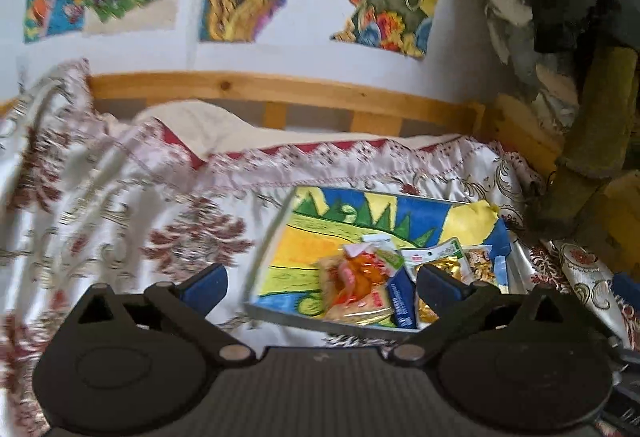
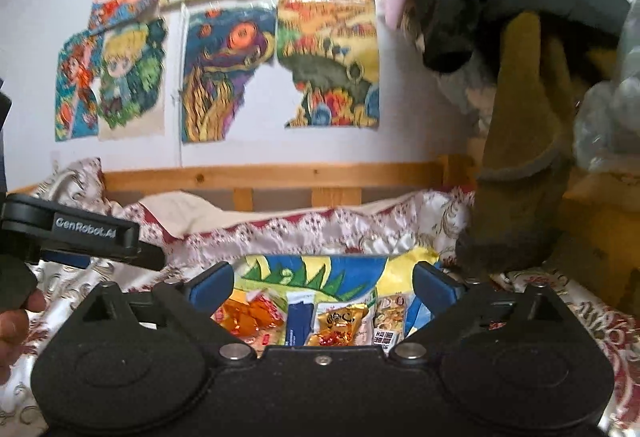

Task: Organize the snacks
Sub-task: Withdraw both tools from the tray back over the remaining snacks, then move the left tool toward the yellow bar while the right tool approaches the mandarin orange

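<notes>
A flat box [image 1: 280, 237] with a colourful drawn bottom lies on the patterned bedspread. In it lie several snack packs: an orange pack [image 1: 352, 293], a blue stick pack [image 1: 402, 301], a gold pack [image 1: 436, 265]. My left gripper [image 1: 320, 285] is open and empty, above the box's near left corner. In the right wrist view the box [image 2: 320, 269] lies straight ahead with the orange pack [image 2: 248, 317], blue stick pack [image 2: 298, 321], gold pack [image 2: 340, 325] and a small pack [image 2: 390, 321]. My right gripper [image 2: 324, 289] is open and empty over them.
The left gripper's body [image 2: 68, 233] shows at the left of the right wrist view. A wooden bed rail [image 1: 280, 89] runs behind the bedspread [image 1: 120, 197]. Hanging clothes [image 2: 520, 117] are at the right. Drawings [image 2: 224, 73] cover the wall.
</notes>
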Available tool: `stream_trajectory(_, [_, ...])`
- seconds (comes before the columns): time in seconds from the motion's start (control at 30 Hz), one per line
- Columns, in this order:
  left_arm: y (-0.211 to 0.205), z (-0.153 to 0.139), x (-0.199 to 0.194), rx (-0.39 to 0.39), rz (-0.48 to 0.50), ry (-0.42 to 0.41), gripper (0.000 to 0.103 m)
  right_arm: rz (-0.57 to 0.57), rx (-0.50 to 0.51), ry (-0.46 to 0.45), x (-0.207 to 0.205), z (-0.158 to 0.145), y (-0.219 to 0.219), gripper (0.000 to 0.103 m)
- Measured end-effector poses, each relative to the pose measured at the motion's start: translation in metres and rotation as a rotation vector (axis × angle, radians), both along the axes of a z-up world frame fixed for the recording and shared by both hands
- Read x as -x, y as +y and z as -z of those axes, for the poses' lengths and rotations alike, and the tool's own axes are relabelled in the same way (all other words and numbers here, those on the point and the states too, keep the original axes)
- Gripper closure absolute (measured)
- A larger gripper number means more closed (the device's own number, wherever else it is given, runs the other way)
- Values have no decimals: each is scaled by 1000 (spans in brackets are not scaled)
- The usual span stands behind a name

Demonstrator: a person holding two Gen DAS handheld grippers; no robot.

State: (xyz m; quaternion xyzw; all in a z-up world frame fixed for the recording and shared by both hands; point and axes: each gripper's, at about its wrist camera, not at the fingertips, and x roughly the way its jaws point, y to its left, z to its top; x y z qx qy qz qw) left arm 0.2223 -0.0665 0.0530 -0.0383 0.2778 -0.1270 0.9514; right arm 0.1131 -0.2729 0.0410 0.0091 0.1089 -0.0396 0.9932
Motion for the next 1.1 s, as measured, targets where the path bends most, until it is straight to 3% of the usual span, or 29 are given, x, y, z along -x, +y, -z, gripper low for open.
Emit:
stream_trajectory(0.27, [31,-12,76,-92,-57,-116,0,-43,-6,-73,57,-19,23,1])
stream_trajectory(0.53, [60,-11,128,-101,-90,-95,0,-101,29,-71,106,-18,48,1])
stream_trajectory(0.7, [73,-2,151,-173,-93,-51,0,-119,42,-15,125,-12,60,1])
stream_trajectory(0.83, [79,15,156,-262,-86,60,0,-131,62,66,130,-3,69,1])
stream_trajectory(0.97, [84,26,157,-287,-106,137,0,-131,110,131,131,6,81,1])
stream_trajectory(1.1, [85,29,158,-297,-111,151,0,-141,124,176,133,15,88,1])
